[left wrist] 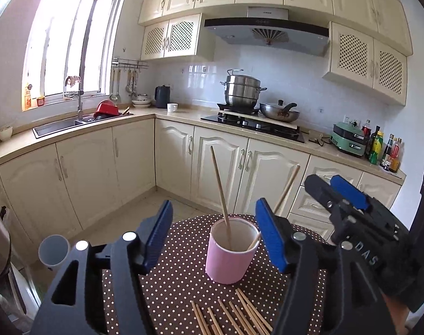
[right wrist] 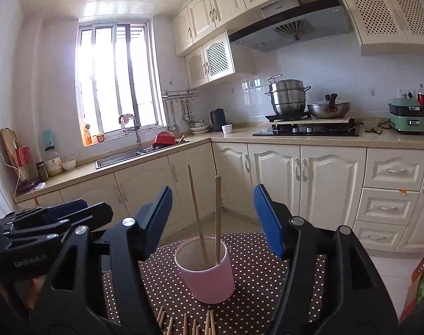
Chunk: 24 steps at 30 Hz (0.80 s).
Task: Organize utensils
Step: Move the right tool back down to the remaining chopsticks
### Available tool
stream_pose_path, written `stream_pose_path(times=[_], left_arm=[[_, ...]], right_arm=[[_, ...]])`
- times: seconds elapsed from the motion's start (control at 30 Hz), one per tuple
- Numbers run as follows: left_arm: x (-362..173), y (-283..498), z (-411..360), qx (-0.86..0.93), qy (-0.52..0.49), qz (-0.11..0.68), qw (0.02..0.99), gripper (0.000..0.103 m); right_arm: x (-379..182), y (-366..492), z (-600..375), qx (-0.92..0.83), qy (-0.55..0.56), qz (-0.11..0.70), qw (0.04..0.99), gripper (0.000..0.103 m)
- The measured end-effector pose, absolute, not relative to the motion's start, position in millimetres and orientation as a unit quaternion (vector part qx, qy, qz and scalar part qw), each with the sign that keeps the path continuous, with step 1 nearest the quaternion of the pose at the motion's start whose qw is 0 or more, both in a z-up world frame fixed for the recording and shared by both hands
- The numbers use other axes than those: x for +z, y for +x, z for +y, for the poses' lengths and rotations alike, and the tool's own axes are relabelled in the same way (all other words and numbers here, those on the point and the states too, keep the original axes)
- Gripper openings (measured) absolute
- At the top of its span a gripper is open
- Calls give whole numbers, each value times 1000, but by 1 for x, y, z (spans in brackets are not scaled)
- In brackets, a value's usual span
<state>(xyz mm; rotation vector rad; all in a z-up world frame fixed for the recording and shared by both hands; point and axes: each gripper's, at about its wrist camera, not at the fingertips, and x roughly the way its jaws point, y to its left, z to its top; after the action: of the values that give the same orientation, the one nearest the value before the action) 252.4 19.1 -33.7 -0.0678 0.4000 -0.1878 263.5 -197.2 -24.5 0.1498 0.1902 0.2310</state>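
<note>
A pink cup [left wrist: 230, 251] stands upright on the polka-dot tablecloth [left wrist: 167, 287], at about 12 o'clock from both cameras, with two wooden chopsticks [left wrist: 219, 192] leaning inside it. The loose chopsticks [left wrist: 234, 315] lie in a row on the cloth at 6 o'clock from the cup, just beside its base.

The left gripper [left wrist: 214, 234] hangs above the cloth with its blue pads spread wide and nothing between them. The right gripper [right wrist: 213, 223] is likewise spread and empty (seen from the left camera, it sits at 3 o'clock of the cup).

The step in hand looks like fetching the next chopstick. To do it well, a gripper should drop toward the near row, straddle a single stick across its width near the middle, and pinch only that one, since the sticks lie close together. It should then be tipped upright before lowering, keeping clear of the two already leaning in the cup.
</note>
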Motion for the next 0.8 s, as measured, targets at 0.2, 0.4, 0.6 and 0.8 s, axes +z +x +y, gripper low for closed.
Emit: stream_pose_path(times=[0.2, 0.4, 0.6, 0.8], left_arm=[[-49, 235, 29, -88, -28, 228, 969, 62], [-93, 234, 36, -67, -16, 300, 952, 62], [-147, 238, 38, -62, -16, 379, 923, 62], [-202, 241, 38, -37, -4, 441, 897, 62]], right_arm=[[-36, 246, -207, 112, 79, 117, 984, 61], [-68, 239, -214, 106, 80, 168, 977, 61], [-104, 236, -217, 105, 78, 222, 966, 61], [-136, 236, -214, 107, 67, 270, 955, 61]])
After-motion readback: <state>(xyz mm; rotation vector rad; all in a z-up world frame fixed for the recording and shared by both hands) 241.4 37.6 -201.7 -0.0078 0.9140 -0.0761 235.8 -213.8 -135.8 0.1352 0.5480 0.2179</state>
